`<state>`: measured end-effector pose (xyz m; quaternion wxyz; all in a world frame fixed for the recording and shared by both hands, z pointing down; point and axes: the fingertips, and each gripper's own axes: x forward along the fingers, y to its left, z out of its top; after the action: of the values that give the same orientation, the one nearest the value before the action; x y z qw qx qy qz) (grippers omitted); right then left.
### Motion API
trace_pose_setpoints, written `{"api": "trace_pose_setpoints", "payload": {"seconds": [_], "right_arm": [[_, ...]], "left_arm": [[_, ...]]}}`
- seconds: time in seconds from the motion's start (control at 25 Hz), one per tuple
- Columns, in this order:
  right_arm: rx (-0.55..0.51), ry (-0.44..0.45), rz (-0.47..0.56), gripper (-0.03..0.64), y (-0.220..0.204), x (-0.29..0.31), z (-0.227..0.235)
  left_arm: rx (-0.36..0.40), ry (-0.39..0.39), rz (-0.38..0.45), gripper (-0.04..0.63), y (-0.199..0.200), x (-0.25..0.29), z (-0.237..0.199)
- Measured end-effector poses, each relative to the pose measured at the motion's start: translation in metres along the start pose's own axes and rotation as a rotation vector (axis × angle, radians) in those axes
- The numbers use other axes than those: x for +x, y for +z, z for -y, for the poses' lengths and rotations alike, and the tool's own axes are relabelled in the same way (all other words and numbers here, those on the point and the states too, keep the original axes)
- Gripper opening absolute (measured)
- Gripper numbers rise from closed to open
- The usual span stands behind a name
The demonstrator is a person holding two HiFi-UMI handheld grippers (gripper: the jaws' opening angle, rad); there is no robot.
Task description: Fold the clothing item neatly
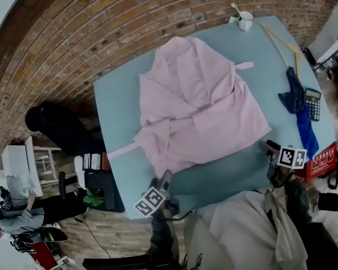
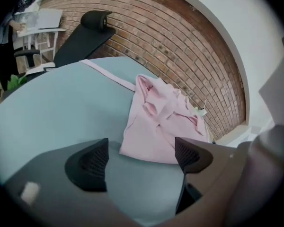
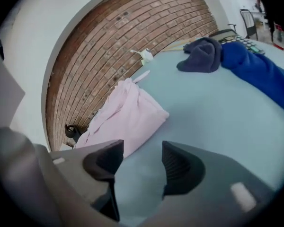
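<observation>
A pink robe-like garment (image 1: 200, 108) lies partly folded in the middle of the light blue table (image 1: 118, 103), with a pink strap (image 1: 121, 149) trailing toward the left edge. My left gripper (image 1: 164, 180) sits at the table's near edge, just short of the garment's hem, open with only bare table between its jaws. In the left gripper view the garment (image 2: 161, 122) lies just beyond the left gripper (image 2: 142, 157). My right gripper (image 1: 266, 147) is open near the garment's right corner, not touching it. The right gripper view shows the garment (image 3: 128, 115) ahead of the empty right gripper (image 3: 142, 162).
A white mug (image 1: 245, 20) and a wooden hanger (image 1: 281, 41) are at the table's far side. A dark blue cloth (image 1: 297, 103) and a calculator (image 1: 312, 103) lie on the right. A black chair (image 1: 56, 125) stands left of the table.
</observation>
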<state>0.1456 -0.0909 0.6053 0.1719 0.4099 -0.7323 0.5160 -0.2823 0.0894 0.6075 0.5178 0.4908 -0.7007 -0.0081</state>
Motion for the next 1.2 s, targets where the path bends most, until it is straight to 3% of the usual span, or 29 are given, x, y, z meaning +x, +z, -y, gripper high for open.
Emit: {"api": "trace_pose_setpoints", "payload": {"seconds": [0.12, 0.2, 0.32, 0.44, 0.52, 0.56, 0.64, 0.88, 1.2], "right_arm": [[-0.056, -0.034, -0.025, 0.253, -0.002, 0.020, -0.010], [-0.087, -0.049, -0.024, 0.253, 0.002, 0.028, -0.016], [-0.105, -0.075, -0.031, 0.250, 0.006, 0.039, -0.021], [-0.135, -0.103, -0.021, 0.239, 0.014, 0.047, -0.023], [-0.181, -0.133, -0.002, 0.182, 0.018, 0.049, -0.021], [-0.203, -0.146, 0.007, 0.088, 0.019, 0.049, -0.019], [-0.221, -0.140, 0.018, 0.049, 0.020, 0.047, -0.020], [-0.223, -0.058, 0.038, 0.044, 0.013, 0.015, -0.026], [-0.283, -0.017, -0.007, 0.044, -0.025, -0.056, -0.009]], "left_arm": [[0.009, 0.018, 0.007, 0.445, -0.003, 0.001, 0.002], [0.019, 0.014, 0.006, 0.348, -0.008, 0.003, 0.007], [-0.006, 0.066, 0.025, 0.330, -0.013, 0.004, 0.003], [-0.015, 0.139, 0.052, 0.191, -0.009, 0.006, -0.007], [0.021, 0.139, 0.055, 0.158, -0.009, 0.009, -0.006], [0.035, 0.130, 0.058, 0.115, -0.009, 0.011, -0.004], [0.040, 0.109, 0.074, 0.079, -0.006, 0.009, -0.001], [0.008, 0.085, 0.107, 0.060, -0.013, -0.015, 0.000], [-0.013, 0.095, 0.094, 0.060, -0.069, -0.074, 0.004]]}}
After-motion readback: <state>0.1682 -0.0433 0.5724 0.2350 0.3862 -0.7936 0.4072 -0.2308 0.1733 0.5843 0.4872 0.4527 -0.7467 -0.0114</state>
